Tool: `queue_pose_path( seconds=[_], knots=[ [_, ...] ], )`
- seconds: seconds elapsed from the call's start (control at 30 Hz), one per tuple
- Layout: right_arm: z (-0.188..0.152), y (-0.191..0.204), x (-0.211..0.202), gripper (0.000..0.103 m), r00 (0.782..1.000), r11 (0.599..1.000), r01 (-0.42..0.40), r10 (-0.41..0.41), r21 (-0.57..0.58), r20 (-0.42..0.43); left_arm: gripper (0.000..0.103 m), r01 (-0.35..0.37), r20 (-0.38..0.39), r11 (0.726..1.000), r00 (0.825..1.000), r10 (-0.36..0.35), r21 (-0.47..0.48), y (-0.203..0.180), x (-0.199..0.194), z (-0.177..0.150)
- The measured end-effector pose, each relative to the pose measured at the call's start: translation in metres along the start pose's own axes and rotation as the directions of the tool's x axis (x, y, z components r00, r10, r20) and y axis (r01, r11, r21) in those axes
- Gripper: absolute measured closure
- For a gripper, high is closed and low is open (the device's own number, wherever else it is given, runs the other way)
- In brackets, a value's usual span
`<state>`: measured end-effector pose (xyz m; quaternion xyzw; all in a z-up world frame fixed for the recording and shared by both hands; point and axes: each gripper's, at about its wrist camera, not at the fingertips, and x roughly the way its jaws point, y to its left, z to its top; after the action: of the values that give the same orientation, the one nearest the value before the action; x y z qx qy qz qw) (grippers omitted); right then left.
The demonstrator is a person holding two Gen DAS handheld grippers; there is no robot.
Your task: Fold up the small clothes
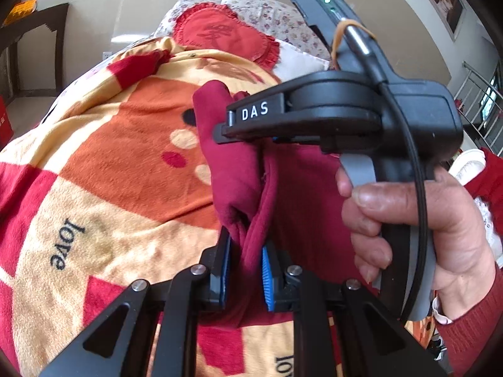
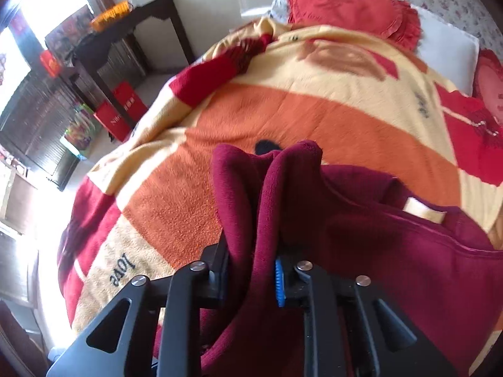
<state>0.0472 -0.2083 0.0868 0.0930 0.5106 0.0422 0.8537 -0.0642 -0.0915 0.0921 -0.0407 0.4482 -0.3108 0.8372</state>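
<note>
Both tools are gripping one maroon garment (image 2: pixel 361 220), lifted just above the blanket (image 2: pixel 283 110) on the bed. The left tool (image 1: pixel 245 270) is pinching a bunched edge; the right tool (image 2: pixel 251 282), just beside it, is clamping another fold. The garment is trailing rightward; open blanket is lying ahead and left for spreading.
</note>
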Motion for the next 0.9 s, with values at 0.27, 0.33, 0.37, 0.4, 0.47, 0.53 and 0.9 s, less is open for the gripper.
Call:
queue_pose_path(
  seconds=[0.27, 0.33, 0.37, 0.4, 0.47, 0.53, 0.9],
  knots=[
    [-0.01, -0.029, -0.048, 0.103, 0.996, 0.998, -0.047, 0.044, 0.03, 0.076, 0.086, 0.054, 0.0, 0.997, 0.999, -0.055, 0.048, -0.043, -0.005, 0.004],
    [-0.014, -0.042, -0.059, 0.103, 0.995, 0.998, -0.052, 0.048, 0.047, 0.091, 0.086, 0.071, -0.005, 0.996, 0.998, -0.07, 0.056, -0.053, -0.004, 0.005],
    [-0.016, -0.048, -0.064, 0.103, 0.994, 0.997, -0.054, 0.049, 0.054, 0.098, 0.086, 0.079, -0.007, 0.995, 0.997, -0.079, 0.065, -0.061, -0.003, 0.005],
    [-0.018, -0.056, -0.069, 0.103, 0.993, 0.996, -0.056, 0.049, 0.063, 0.107, 0.086, 0.086, -0.008, 0.994, 0.996, -0.085, 0.075, -0.069, -0.002, 0.006],
    [-0.022, -0.068, -0.078, 0.103, 0.992, 0.995, -0.056, 0.046, 0.078, 0.12, 0.086, 0.097, -0.012, 0.991, 0.995, -0.097, 0.092, -0.083, 0.0, 0.006],
    [-0.029, -0.084, -0.089, 0.103, 0.99, 0.994, -0.056, 0.043, 0.096, 0.135, 0.086, 0.109, -0.019, 0.988, 0.994, -0.107, 0.111, -0.097, 0.004, 0.005],
    [-0.068, -0.159, -0.123, 0.103, 0.978, 0.973, -0.052, 0.004, 0.226, 0.21, 0.086, 0.177, -0.082, 0.968, 0.983, -0.165, 0.176, -0.166, 0.028, -0.005]
  ],
)
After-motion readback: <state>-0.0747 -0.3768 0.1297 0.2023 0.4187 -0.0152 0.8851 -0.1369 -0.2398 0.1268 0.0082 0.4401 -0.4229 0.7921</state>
